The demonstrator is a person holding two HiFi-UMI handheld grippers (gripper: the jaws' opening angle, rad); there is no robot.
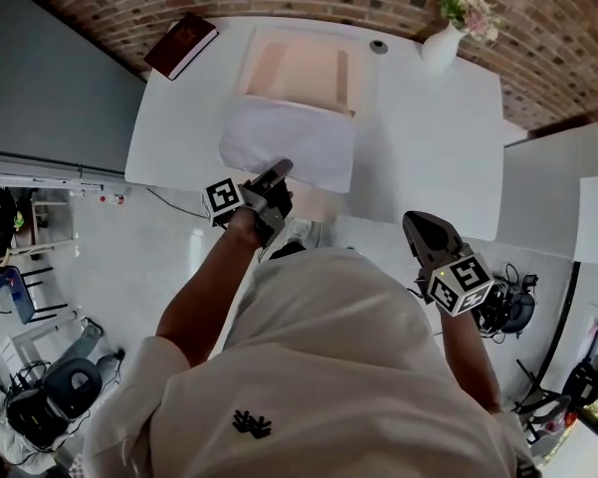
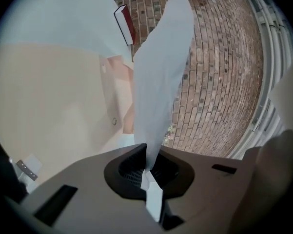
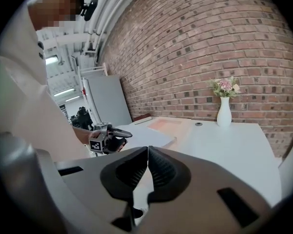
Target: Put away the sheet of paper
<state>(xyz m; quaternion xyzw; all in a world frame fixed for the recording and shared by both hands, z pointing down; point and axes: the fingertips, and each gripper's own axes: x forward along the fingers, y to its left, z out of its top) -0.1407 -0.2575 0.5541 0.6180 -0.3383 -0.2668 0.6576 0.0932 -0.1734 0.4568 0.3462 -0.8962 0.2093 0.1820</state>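
Observation:
A white sheet of paper point(image 1: 291, 139) lies over the near part of a pale pink open folder point(image 1: 299, 68) on the white table point(image 1: 428, 137). My left gripper point(image 1: 282, 167) is shut on the sheet's near edge. In the left gripper view the sheet point(image 2: 161, 82) runs up and away from the closed jaws of that gripper point(image 2: 147, 152). My right gripper point(image 1: 410, 219) hovers near the table's front edge at the right, shut, with nothing between its jaws point(image 3: 147, 152). The right gripper view shows the left gripper point(image 3: 105, 138) at the sheet point(image 3: 146, 135).
A dark red book point(image 1: 181, 44) lies at the table's far left corner. A white vase with flowers point(image 1: 443, 43) stands at the far right, a small round object point(image 1: 378, 46) beside the folder. A brick wall backs the table.

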